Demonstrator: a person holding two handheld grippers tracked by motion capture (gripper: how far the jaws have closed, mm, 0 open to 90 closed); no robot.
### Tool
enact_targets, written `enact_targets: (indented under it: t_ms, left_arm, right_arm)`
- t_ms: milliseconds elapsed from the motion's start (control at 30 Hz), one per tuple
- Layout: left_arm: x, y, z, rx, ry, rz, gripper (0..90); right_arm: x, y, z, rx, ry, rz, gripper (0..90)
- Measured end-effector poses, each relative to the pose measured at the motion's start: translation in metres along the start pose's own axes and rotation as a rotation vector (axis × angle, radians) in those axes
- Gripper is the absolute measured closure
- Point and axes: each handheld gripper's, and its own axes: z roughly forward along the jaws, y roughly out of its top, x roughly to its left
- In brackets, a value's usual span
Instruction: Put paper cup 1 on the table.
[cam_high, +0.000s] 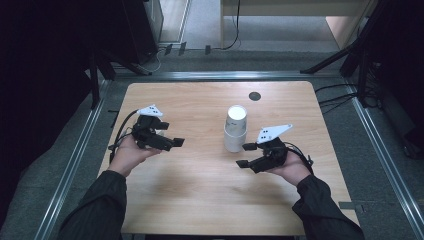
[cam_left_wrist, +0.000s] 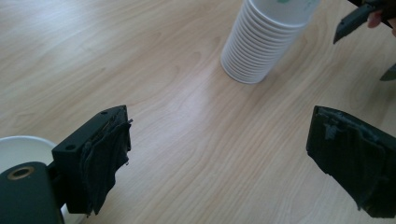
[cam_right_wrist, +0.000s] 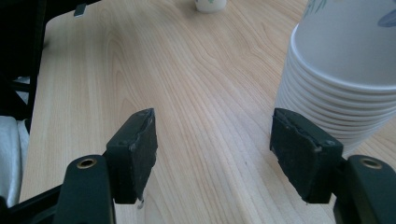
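A stack of white paper cups (cam_high: 235, 128) stands upside down in the middle of the wooden table (cam_high: 200, 190). My right gripper (cam_high: 245, 155) is open just to the right of the stack's base, and the stack (cam_right_wrist: 345, 70) rises beside its right jaw without being held. My left gripper (cam_high: 170, 135) is open at the table's left, pointing toward the stack (cam_left_wrist: 261, 42) from some way off. A single white cup (cam_right_wrist: 210, 4) stands beside the left gripper, and its rim (cam_left_wrist: 18, 147) shows by the left jaw. Both grippers (cam_left_wrist: 219, 135) (cam_right_wrist: 212, 135) hold nothing.
A small black round disc (cam_high: 255, 96) lies on the table near its far edge. Bare wood stretches between the two grippers and toward the near edge. Dark stands and cables (cam_high: 345, 95) surround the table on the floor.
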Motion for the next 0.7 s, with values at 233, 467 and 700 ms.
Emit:
enact_targets:
  t_ms: [233,467,700]
  left_arm:
    - [-0.013,-0.005,0.009,-0.026,-0.04,0.0,6.6]
    - [-0.021,-0.011,0.013,-0.051,-0.076,0.008,13.2]
    - [-0.028,-0.014,0.017,-0.049,-0.092,0.025,13.2]
  right_arm:
    - [-0.001,0.001,-0.006,-0.004,-0.023,-0.003,32.5]
    - [-0.002,0.003,-0.011,-0.004,-0.007,-0.008,34.7]
    - [-0.008,0.005,-0.02,-0.007,-0.009,0.013,36.7]
